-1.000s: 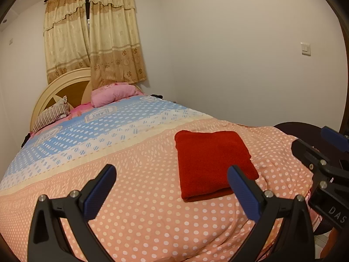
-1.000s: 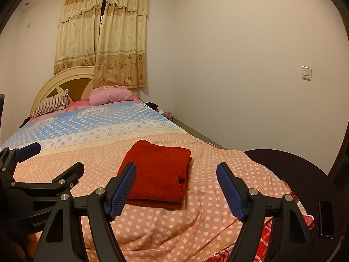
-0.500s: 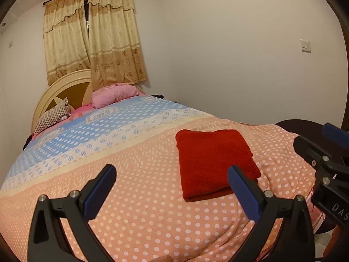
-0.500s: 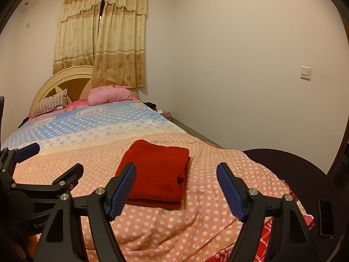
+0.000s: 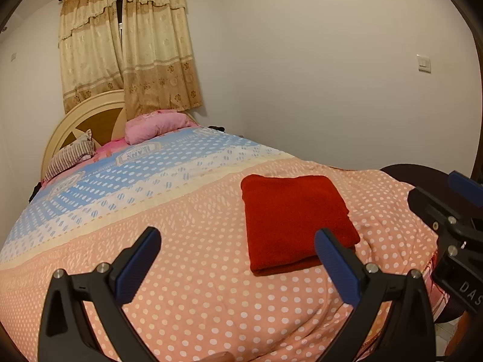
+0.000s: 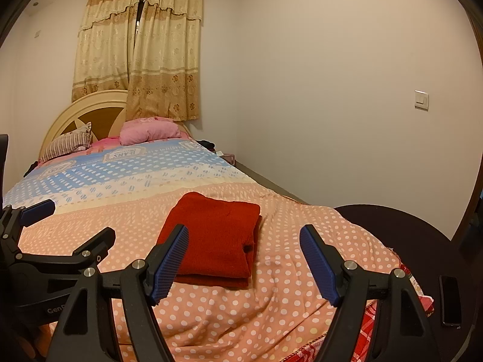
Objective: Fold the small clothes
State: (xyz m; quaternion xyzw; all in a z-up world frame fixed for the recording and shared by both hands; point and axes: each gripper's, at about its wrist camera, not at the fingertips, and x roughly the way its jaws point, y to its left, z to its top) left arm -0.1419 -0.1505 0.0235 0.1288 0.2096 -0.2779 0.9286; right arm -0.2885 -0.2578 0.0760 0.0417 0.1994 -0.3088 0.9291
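A red garment point(image 5: 294, 217) point(image 6: 217, 238) lies folded into a neat rectangle on the peach polka-dot bedspread point(image 5: 196, 286) point(image 6: 286, 271), near the foot of the bed. My left gripper point(image 5: 238, 259) hovers above the bedspread in front of the garment, open, nothing between its blue pads. My right gripper point(image 6: 244, 256) hangs just short of the garment's near edge, also open and empty. Each gripper shows at the side of the other's view: the right gripper point(image 5: 452, 208) and the left gripper point(image 6: 51, 226).
Pillows point(image 6: 148, 131) lie by the rounded headboard point(image 6: 87, 108) under beige curtains. A white wall runs along the bed's right side. A dark round table point(image 6: 422, 241) with a black phone point(image 6: 449, 300) stands at the bed's foot, right.
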